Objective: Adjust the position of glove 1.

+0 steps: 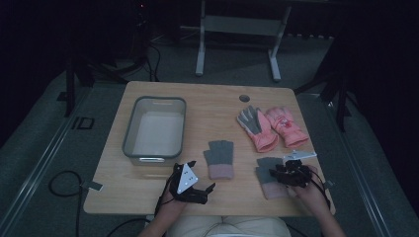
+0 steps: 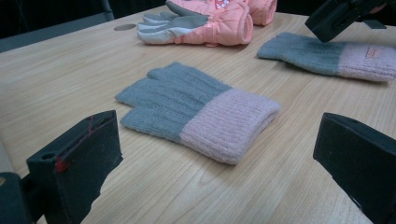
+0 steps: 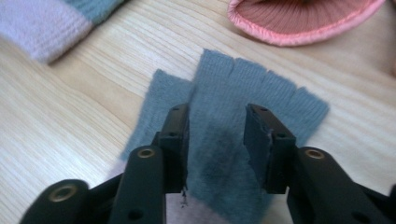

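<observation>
A: High view first: why does the right gripper (image 1: 289,170) sit on top of the right knit glove (image 1: 269,178)?

B: I think it is going to pick this glove up. In the right gripper view the two black jaws stand a little apart, one on each side of a strip of the grey knit (image 3: 243,93). They press down on the fabric, but I cannot say they pinch it already. So I judge the jaws as partly open, about to close.

A: And the left gripper (image 1: 195,180)?

B: Its jaws are wide open and hold nothing. It waits near the front edge of the table (image 1: 148,197), just in front of the left knit glove (image 2: 196,112). This glove lies flat, the pink cuff toward the person.

A: Why are the gloves laid out like this?

B: It looks like sorting by pairs. The two pink ski gloves (image 1: 272,127) lie side by side farther back, and the grey bin (image 1: 129,129) stands empty on the left, well apart from them. Probably the gloves must go into it, so each gripper takes the knit glove nearest to it.
</observation>
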Demonstrator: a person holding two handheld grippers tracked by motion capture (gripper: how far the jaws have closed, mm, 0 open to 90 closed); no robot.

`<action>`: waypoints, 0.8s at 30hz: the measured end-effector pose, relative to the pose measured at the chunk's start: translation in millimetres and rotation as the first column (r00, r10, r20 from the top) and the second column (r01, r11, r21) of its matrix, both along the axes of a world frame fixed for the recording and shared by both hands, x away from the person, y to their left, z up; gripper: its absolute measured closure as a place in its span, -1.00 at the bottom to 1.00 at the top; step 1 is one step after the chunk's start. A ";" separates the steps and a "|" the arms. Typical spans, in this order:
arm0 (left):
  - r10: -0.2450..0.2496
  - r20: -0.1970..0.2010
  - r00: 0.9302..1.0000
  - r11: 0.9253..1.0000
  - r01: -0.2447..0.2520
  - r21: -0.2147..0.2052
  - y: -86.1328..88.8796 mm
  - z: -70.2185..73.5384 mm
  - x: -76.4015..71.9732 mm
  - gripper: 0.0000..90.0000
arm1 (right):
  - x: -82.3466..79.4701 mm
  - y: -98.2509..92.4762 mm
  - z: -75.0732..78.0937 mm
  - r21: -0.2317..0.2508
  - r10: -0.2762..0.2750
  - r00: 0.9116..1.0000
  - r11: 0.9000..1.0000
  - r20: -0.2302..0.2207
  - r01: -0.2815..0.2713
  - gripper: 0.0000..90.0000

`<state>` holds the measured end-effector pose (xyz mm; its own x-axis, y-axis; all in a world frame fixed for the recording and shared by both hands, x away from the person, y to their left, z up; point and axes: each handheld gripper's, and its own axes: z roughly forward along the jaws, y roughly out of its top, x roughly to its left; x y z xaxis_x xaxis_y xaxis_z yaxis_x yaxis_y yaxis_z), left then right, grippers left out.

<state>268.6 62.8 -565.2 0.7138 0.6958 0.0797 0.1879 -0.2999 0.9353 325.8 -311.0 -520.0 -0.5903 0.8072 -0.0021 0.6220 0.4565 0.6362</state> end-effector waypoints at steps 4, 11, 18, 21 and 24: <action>0.004 0.005 1.000 1.000 -0.004 -0.003 0.1 -0.1 -0.5 -0.99 | 3.4 -7.3 2.7 -0.008 0.008 1.000 1.000 -0.006 -0.008 0.30; 0.003 0.004 1.000 1.000 -0.003 -0.003 0.1 -0.1 -0.4 -0.99 | -4.6 -9.2 -6.3 0.030 -0.018 1.000 0.999 -0.007 0.018 0.30; 0.004 0.006 1.000 1.000 -0.004 -0.001 0.0 -0.1 -0.5 -0.99 | -11.5 -5.2 -21.2 -0.049 -0.013 1.000 0.999 0.027 0.015 0.44; 0.003 0.004 1.000 1.000 -0.003 -0.001 0.0 -0.1 -0.3 -0.99 | -11.0 -5.8 -22.2 -0.039 -0.025 0.999 0.999 0.028 0.026 0.57; 0.002 0.002 1.000 1.000 -0.002 -0.002 0.1 -0.1 -0.1 -0.99 | -13.3 -2.8 -22.8 -0.042 -0.045 0.998 0.998 0.039 0.046 0.75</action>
<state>268.5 62.9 -565.2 0.7120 0.6977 0.0795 0.1872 -0.2977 0.9361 312.6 -313.8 -542.8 -0.5517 0.8319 -0.0594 0.6186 0.4559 0.6399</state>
